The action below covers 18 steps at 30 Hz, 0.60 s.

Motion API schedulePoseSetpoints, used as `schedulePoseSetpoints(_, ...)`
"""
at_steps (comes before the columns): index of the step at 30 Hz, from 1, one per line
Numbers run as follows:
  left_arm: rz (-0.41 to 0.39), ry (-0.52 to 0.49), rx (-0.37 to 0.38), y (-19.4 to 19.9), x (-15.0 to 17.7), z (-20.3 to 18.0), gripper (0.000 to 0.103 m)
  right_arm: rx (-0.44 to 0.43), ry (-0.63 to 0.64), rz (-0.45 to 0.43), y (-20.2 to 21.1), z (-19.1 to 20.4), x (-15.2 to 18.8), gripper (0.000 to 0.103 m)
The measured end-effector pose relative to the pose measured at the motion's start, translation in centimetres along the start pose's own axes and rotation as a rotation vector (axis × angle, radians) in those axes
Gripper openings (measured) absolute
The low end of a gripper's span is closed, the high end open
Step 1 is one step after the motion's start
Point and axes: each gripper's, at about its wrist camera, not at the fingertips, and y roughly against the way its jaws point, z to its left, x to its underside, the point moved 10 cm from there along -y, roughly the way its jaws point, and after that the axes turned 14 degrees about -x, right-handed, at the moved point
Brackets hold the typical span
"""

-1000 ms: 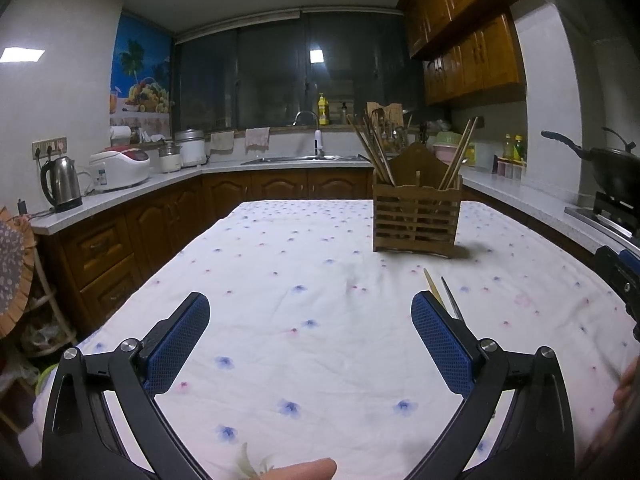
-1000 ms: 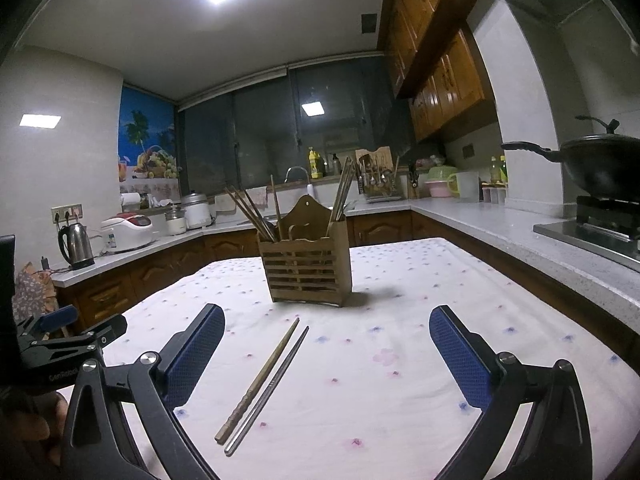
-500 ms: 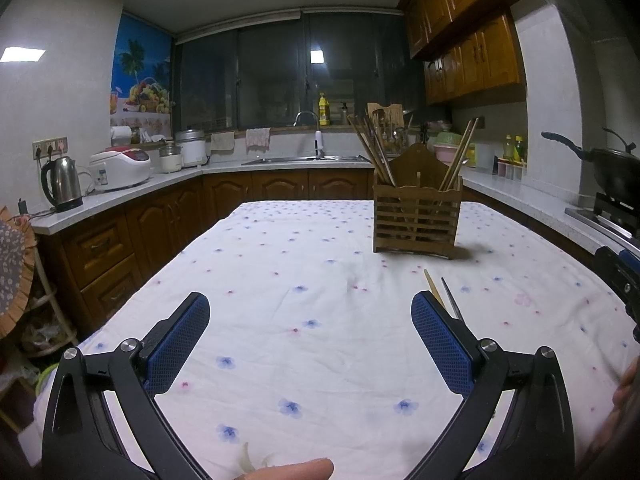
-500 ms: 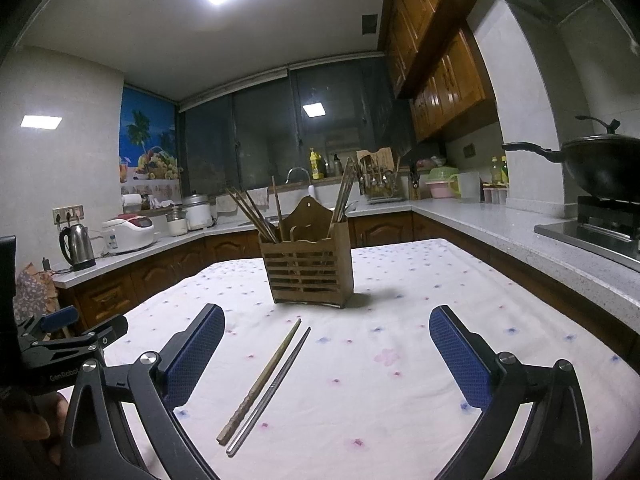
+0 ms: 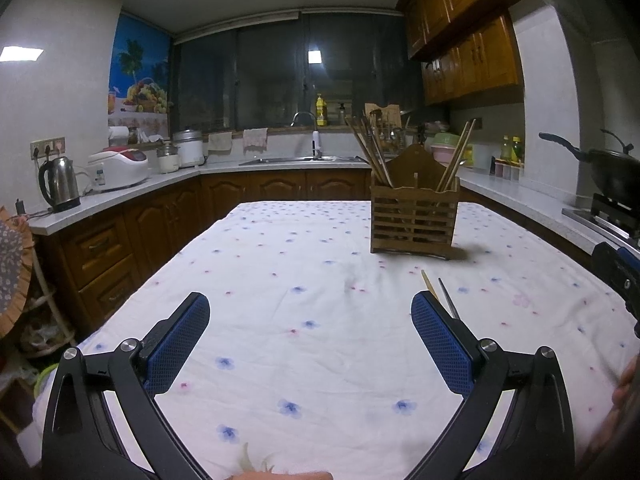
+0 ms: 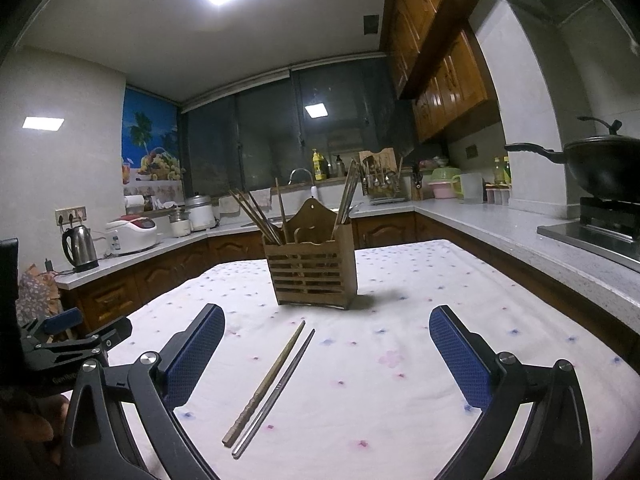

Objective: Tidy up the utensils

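Your right gripper [image 6: 326,354] hangs with its jaws spread wide and nothing in them, low over the cloth-covered counter [image 6: 460,280]. The two loose chopsticks lie just ahead of it, between the pads but nearer the left-hand one: a wooden chopstick [image 6: 266,382] and, touching or almost touching along its right side, a metal chopstick [image 6: 276,388]. Their long axes run from near-left to far-right, tips aimed roughly at the wooden utensil holder [image 6: 314,266] standing upright further up the cloth.

Your left gripper [image 5: 308,338] is equally wide open and empty, over bare cloth. From its view only the far tips of the pair [image 5: 438,292] show above its right pad; the rest is hidden behind it. So the right gripper is, I judge, the better placed of the two.

Whether the sticks actually touch is hard to tell, and the holder's slats hide how its compartments are divided.
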Motion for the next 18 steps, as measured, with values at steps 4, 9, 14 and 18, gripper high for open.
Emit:
schedulePoseSetpoints(4, 0.001, 0.0, -0.002, 0.02, -0.09, 0.04, 0.103, -0.003, 0.0, 0.0, -0.06, -0.01, -0.13, 0.103)
schedulePoseSetpoints(9, 0.002, -0.003, 0.003, 0.09, -0.04, 0.0, 0.103, -0.003, -0.001, 0.0, -0.06, -0.09, -0.12, 0.103)
schedulePoseSetpoints(14, 0.002, -0.007, 0.004, -0.04, -0.25, -0.01, 0.103, -0.004, 0.0, 0.0, -0.06, -0.05, -0.11, 0.103)
schedulePoseSetpoints(18, 0.012, -0.003, 0.014, -0.15, -0.19, 0.05, 0.103, -0.003, -0.002, 0.0, -0.05, -0.02, -0.1, 0.103)
